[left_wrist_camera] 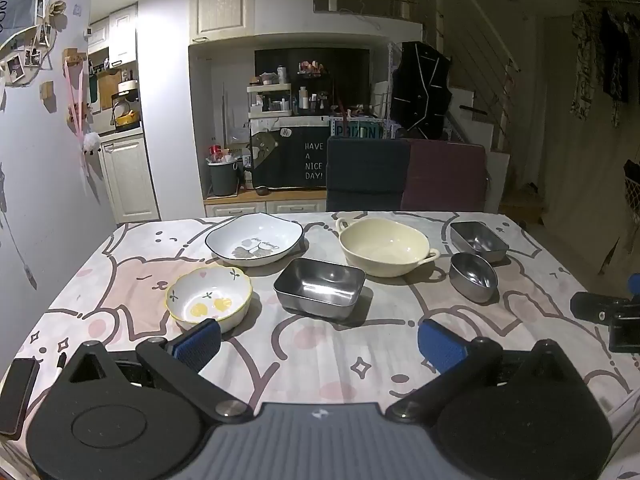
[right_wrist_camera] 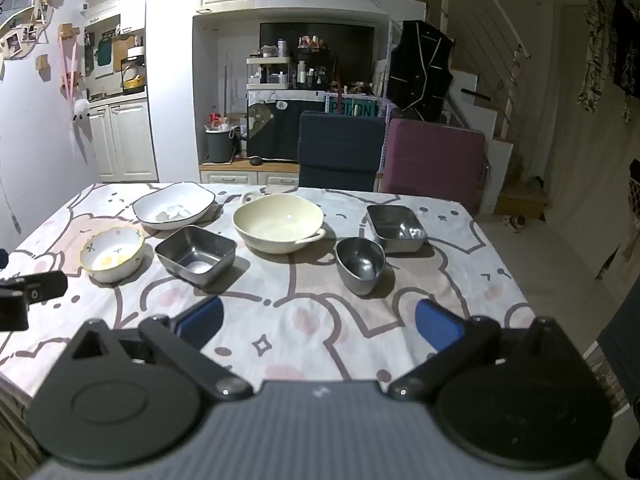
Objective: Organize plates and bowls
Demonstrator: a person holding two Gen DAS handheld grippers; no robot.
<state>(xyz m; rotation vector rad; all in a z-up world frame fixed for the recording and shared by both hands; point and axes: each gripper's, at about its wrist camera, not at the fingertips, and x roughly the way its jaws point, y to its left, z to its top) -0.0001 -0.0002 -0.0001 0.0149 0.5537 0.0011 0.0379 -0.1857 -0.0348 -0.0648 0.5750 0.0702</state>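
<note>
Left wrist view: you are holding the left claw (left_wrist_camera: 320, 344) spread wide, nothing between its pads, hovering over the near part of the surface (left_wrist_camera: 320, 364). Landmark: cream two-handled bowl (left_wrist_camera: 382, 245). Left of it the white dark-rimmed plate (left_wrist_camera: 255, 239) is sitting; nearer and left, the square steel tray (left_wrist_camera: 319, 286), then the yellow-rimmed bowl (left_wrist_camera: 209, 296). Right of it are lying a round steel bowl (left_wrist_camera: 473, 276) and a second steel tray (left_wrist_camera: 478, 240). Right wrist view: your right claw (right_wrist_camera: 320, 322) is likewise gaping, empty, nearer than the cream bowl.
</note>
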